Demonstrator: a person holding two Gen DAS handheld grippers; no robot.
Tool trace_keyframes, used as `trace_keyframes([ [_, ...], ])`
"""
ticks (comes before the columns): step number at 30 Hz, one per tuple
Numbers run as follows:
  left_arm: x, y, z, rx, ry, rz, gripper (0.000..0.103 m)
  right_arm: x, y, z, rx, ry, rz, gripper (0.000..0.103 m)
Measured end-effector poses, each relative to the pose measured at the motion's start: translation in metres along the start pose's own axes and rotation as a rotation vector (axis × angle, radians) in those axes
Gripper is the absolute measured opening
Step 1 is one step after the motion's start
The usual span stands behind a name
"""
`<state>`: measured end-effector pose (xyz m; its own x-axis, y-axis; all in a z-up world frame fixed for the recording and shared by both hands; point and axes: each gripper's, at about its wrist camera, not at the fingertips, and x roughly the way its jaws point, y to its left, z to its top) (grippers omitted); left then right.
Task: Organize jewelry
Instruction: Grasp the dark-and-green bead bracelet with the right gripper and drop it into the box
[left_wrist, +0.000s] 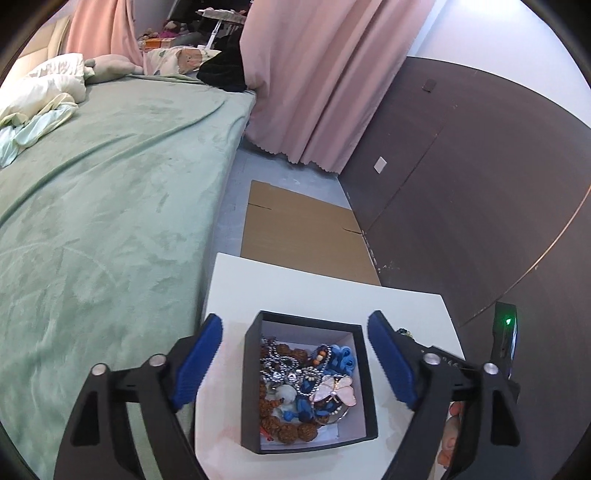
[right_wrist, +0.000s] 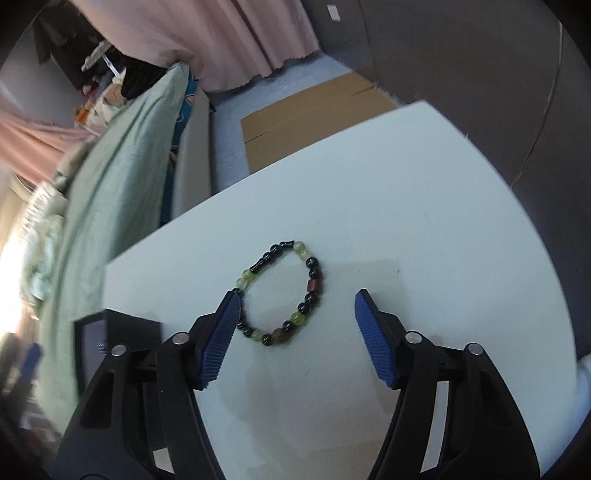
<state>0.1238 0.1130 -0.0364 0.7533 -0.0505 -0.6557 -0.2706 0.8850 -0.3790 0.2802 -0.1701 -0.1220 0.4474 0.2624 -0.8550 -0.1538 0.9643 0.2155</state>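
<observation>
A black box (left_wrist: 251, 387) with a white inside stands on the white table (left_wrist: 325, 295). It holds several pieces of jewelry: brown bead strings, silver chains, blue pieces and a pink butterfly brooch (left_wrist: 334, 391). My left gripper (left_wrist: 295, 332) is open, with one finger on each side of the box. In the right wrist view a bracelet (right_wrist: 282, 295) of black, green and brown beads lies flat on the table (right_wrist: 424, 221). My right gripper (right_wrist: 295, 306) is open and empty just above it, its left finger (right_wrist: 221, 339) over the bracelet's near left edge. The box's corner (right_wrist: 110, 332) shows at the left.
A bed with a green blanket (left_wrist: 103, 221) runs along the table's left side. Flat cardboard (left_wrist: 303, 229) lies on the floor beyond the table. Pink curtains (left_wrist: 314, 74) and a dark wall panel (left_wrist: 461, 184) stand behind. A black device with a green light (left_wrist: 506, 332) is at the right.
</observation>
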Motion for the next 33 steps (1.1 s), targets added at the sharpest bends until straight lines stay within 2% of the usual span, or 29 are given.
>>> trace_keyframes([
  [4,-0.002,0.007,0.0,-0.006,-0.01,0.017,0.093,0.01,0.024,-0.011,-0.147,-0.039,-0.184,0.046],
  [7,-0.002,0.014,0.001,-0.022,-0.004,0.032,0.094,0.012,0.034,-0.014,-0.197,-0.04,-0.161,0.011],
  [8,-0.002,0.016,0.001,-0.028,-0.002,0.035,0.094,0.012,0.034,-0.014,-0.195,-0.032,-0.158,0.009],
  [9,-0.002,0.018,0.001,-0.033,-0.001,0.038,0.094,0.012,0.033,-0.014,-0.184,-0.029,-0.149,0.009],
  [11,-0.003,0.021,0.002,-0.04,0.0,0.042,0.094,0.004,0.028,-0.012,-0.137,-0.035,-0.069,0.009],
  [13,-0.005,0.024,0.003,-0.046,-0.001,0.043,0.094,-0.01,0.031,-0.009,-0.126,-0.074,-0.022,0.009],
  [19,-0.01,0.03,0.005,-0.076,-0.01,0.037,0.094,-0.052,0.051,-0.008,-0.148,-0.192,0.102,0.009],
  [24,-0.009,0.033,0.005,-0.091,0.0,0.04,0.094,-0.076,0.071,-0.011,-0.166,-0.252,0.207,0.009],
  [30,-0.006,0.041,0.005,-0.122,0.022,0.057,0.094,-0.098,0.099,-0.023,-0.194,-0.26,0.371,0.009],
  [33,-0.006,0.051,0.005,-0.17,0.032,0.065,0.094,-0.103,0.113,-0.029,-0.2,-0.237,0.46,0.009],
])
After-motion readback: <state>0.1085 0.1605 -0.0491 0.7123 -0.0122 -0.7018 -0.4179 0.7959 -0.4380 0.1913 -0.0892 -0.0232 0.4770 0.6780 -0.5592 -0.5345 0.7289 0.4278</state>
